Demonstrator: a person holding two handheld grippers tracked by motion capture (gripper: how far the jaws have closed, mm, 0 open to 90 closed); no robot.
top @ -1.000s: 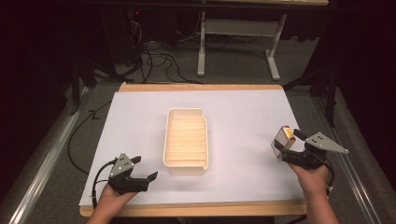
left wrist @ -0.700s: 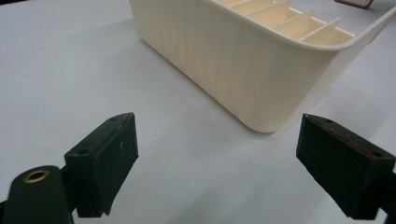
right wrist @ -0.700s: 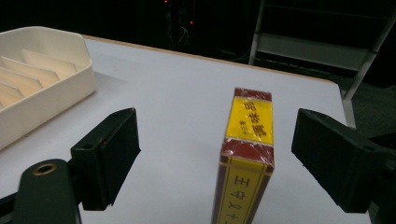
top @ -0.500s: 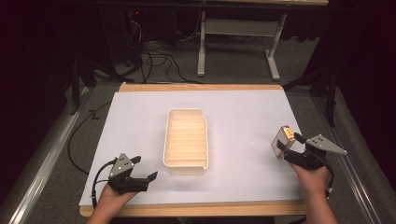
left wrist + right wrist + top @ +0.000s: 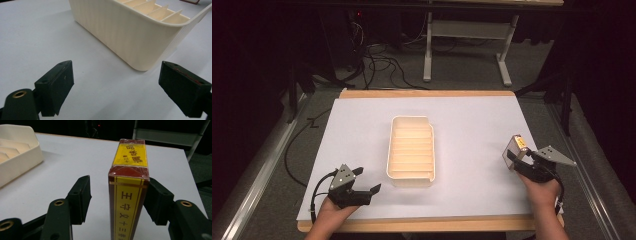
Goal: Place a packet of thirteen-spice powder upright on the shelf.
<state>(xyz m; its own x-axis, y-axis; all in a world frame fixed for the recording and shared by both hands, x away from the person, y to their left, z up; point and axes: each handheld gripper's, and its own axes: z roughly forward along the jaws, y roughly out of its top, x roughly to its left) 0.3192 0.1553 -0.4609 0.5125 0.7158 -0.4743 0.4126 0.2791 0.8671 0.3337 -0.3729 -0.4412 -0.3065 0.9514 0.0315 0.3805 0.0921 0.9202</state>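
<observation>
The left gripper [image 5: 362, 190] rests low on the white sheet [image 5: 472, 125], jaws spread wide with nothing between them. Just ahead of its jaws and slightly to their right stands the cream divided tray [image 5: 140, 37], its ribbed rounded corner nearest; bare sheet lies in front of and left of this gripper. Right of the tray is a broad open stretch of sheet up to the right gripper [image 5: 518, 161]. Between its parted jaws stands a small box [image 5: 128, 185], dark red with yellow panels and printed characters, shiny-wrapped, touching the right-hand jaw, a gap at the other. Past that gripper the table edge [image 5: 537, 150] is near.
</observation>
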